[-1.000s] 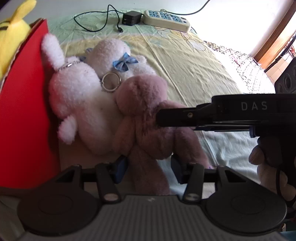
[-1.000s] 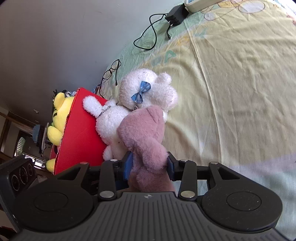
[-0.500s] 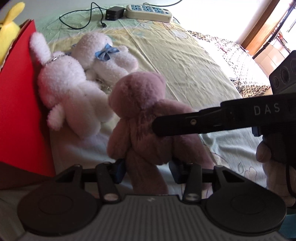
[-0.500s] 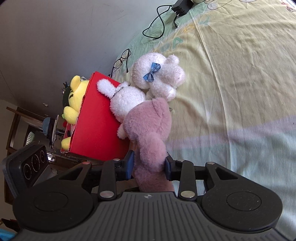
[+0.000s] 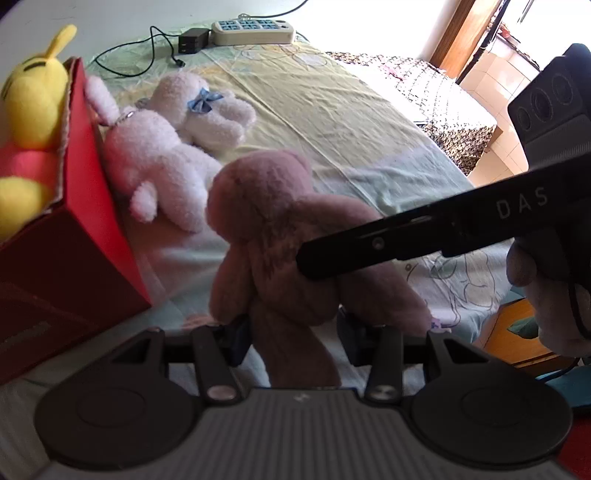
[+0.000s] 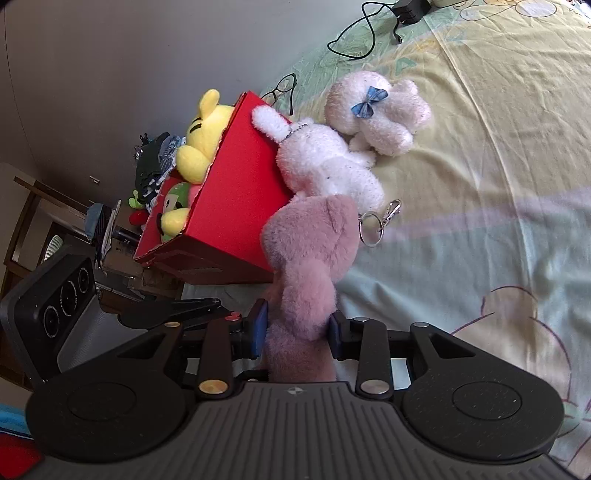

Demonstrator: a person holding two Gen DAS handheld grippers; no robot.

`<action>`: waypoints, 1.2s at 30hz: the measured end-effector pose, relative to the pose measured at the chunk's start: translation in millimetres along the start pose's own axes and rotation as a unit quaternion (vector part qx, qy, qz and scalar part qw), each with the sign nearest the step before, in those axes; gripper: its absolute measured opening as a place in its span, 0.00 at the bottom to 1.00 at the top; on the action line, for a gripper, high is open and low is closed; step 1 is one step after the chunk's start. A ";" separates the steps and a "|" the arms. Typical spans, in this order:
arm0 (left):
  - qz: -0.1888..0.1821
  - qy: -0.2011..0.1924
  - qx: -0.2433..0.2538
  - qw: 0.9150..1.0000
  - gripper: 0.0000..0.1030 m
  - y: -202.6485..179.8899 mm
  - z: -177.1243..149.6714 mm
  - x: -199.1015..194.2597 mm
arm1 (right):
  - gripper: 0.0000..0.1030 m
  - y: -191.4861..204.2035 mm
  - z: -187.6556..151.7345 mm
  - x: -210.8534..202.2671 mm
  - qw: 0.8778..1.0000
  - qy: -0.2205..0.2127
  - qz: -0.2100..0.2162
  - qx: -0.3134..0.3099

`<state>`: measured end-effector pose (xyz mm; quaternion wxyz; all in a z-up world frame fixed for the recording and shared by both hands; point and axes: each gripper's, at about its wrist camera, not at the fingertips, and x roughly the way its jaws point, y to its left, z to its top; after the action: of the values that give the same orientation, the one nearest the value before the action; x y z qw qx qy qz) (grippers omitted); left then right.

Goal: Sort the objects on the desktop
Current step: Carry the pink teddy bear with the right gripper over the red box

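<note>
A pink plush bear (image 5: 273, 218) hangs just above the bed, held by both grippers. My left gripper (image 5: 291, 332) is shut on one of its legs. My right gripper (image 6: 295, 328) is shut on its lower body, and one of its fingers (image 5: 406, 240) crosses the bear from the right in the left wrist view. A red box (image 6: 236, 206) stands just left of the bear (image 6: 310, 251), with a yellow plush (image 6: 203, 136) and other toys inside. A white rabbit (image 6: 325, 166) leans on the box wall. A white bear with a blue bow (image 6: 376, 110) lies beyond it.
A key ring (image 6: 369, 229) lies on the sheet beside the rabbit. Glasses (image 6: 280, 88) lie behind the box. A power strip (image 5: 255, 31) and a charger with cable (image 5: 192, 40) sit at the far end of the bed. The bed edge (image 5: 461, 158) drops off at right.
Both grippers have lifted the pink bear and drawn it back from the white toys. The key ring it covered now shows, and the red box's open top has come into view.
</note>
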<state>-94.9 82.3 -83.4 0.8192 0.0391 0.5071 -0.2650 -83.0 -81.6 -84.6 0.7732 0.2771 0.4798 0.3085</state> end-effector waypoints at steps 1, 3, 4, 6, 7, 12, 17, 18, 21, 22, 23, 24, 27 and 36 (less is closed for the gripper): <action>-0.003 -0.001 0.003 1.000 0.44 5.0 -4.6 -6.7 | 0.34 6.9 -3.2 2.1 1.000 -0.002 -0.001 0.001; -0.010 -0.004 0.009 1.000 0.44 16.3 -14.9 -21.1 | 0.34 25.2 -11.7 7.9 1.000 -0.006 -0.003 0.001; -0.014 -0.004 0.011 1.000 0.44 22.1 -21.3 -28.4 | 0.34 33.1 -15.4 10.8 1.000 -0.006 -0.005 -0.002; -0.020 -0.004 0.016 1.000 0.44 34.0 -34.4 -42.3 | 0.34 52.1 -24.2 19.4 1.000 -0.006 -0.007 -0.005; -0.022 -0.003 0.018 1.000 0.44 39.7 -40.2 -48.2 | 0.34 59.9 -28.2 23.5 1.000 -0.006 -0.008 -0.007; -0.031 0.001 0.022 0.999 0.44 71.5 -70.6 -74.4 | 0.34 98.2 -49.7 53.6 1.000 -0.008 -0.012 -0.014; -0.023 -0.003 0.019 1.000 0.44 96.4 -96.8 -99.0 | 0.34 126.0 -62.2 80.5 1.000 -0.009 -0.005 -0.018; -0.020 -0.005 0.017 1.000 0.44 101.1 -101.7 -104.5 | 0.34 132.6 -63.1 86.3 1.000 -0.007 -0.003 -0.022; -0.012 -0.017 0.005 1.000 0.44 116.7 -116.2 -122.5 | 0.34 152.7 -63.9 100.4 0.999 -0.003 0.007 -0.039; -0.009 -0.023 -0.002 1.000 0.44 122.5 -120.9 -129.5 | 0.34 159.0 -63.5 104.4 0.999 -0.002 0.010 -0.045; -0.006 -0.029 -0.009 1.000 0.44 127.4 -124.7 -135.9 | 0.34 166.9 -63.3 108.7 0.998 -0.001 0.014 -0.054; -0.002 -0.035 -0.015 0.999 0.44 131.8 -127.9 -142.3 | 0.34 174.1 -62.4 112.7 0.998 0.001 0.018 -0.062; 0.013 -0.058 -0.028 0.998 0.44 144.9 -134.7 -162.8 | 0.34 192.8 -57.9 122.5 0.996 0.004 0.033 -0.084; 0.038 -0.127 -0.043 0.990 0.44 166.2 -135.0 -212.7 | 0.35 235.4 -48.0 126.0 0.989 -0.027 0.062 -0.129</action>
<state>-199.0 353.5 -1.4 0.8873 -0.0109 0.4079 -0.2147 -132.5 172.8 -4.5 0.7949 0.2122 0.3966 0.4072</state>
